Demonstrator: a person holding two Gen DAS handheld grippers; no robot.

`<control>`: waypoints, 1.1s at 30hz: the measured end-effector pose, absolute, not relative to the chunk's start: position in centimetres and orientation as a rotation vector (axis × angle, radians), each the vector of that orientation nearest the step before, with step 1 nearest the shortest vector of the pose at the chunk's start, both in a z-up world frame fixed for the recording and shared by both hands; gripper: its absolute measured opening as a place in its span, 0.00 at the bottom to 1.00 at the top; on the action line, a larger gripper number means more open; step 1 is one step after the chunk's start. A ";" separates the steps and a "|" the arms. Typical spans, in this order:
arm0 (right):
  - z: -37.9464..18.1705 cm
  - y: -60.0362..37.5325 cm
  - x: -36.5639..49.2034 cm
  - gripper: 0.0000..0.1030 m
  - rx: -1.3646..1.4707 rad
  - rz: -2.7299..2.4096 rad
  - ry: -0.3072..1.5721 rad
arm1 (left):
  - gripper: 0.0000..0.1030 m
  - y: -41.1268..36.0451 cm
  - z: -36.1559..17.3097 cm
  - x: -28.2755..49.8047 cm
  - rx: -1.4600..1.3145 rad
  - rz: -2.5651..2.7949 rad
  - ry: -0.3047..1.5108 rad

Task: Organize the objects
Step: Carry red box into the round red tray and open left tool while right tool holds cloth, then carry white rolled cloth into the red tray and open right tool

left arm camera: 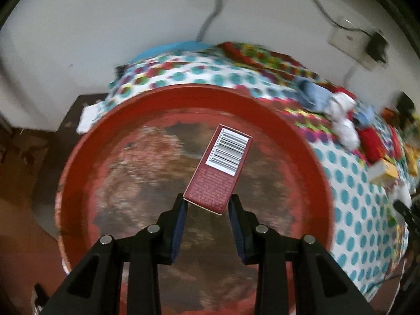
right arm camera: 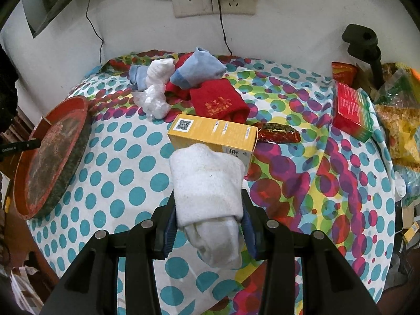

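Note:
In the left wrist view my left gripper (left arm camera: 207,204) is shut on the near end of a dark red box (left arm camera: 218,169) with a white barcode label. The box hangs over the worn floor of a round red tray (left arm camera: 78,157). In the right wrist view my right gripper (right arm camera: 208,204) is shut on a rolled white sock (right arm camera: 207,183), held above the dotted tablecloth (right arm camera: 126,162). Just beyond the sock lies a yellow box (right arm camera: 212,134). A pile of blue, white and red socks (right arm camera: 183,84) sits further back. The red tray (right arm camera: 50,157) rests at the table's left edge.
A red-and-green box (right arm camera: 351,110) and a shiny red packet (right arm camera: 278,132) lie to the right. Snack bags (right arm camera: 399,120) and a black clamp stand (right arm camera: 365,44) crowd the far right edge. A wall socket (right arm camera: 212,0) with cables is behind the table.

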State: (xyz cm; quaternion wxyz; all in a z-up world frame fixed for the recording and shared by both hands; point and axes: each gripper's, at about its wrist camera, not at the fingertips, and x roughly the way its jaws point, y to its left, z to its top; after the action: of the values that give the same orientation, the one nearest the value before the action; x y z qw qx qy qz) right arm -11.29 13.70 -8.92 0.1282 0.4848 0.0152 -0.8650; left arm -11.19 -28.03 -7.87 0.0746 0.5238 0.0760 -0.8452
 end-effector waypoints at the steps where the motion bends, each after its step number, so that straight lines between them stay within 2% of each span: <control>1: -8.9 13.7 -11.3 0.39 1.412 -2.516 0.042 | 0.32 -28.6 -8.0 -11.2 1.573 -2.523 0.240; 9: -9.0 14.1 -11.3 0.39 1.430 -2.525 0.042 | 0.32 -34.8 -9.5 -12.4 1.551 -2.418 0.312; 14: -9.0 14.1 -11.2 0.39 1.445 -2.529 0.043 | 0.33 -36.4 -10.4 -13.4 1.558 -2.383 0.282; 25: -8.2 13.1 -10.4 0.39 1.432 -2.550 0.115 | 0.33 -36.6 -11.0 -13.2 1.574 -2.408 0.307; 33: -7.6 12.2 -9.1 0.39 1.400 -2.547 0.123 | 0.33 -34.3 -8.5 -8.2 1.499 -2.439 0.257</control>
State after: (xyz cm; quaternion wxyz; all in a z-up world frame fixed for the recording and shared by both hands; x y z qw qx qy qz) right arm -9.08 12.23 -7.57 0.1162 0.4781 0.0420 -0.8696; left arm -8.19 -34.29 -8.47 0.1332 0.5169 0.0888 -0.8410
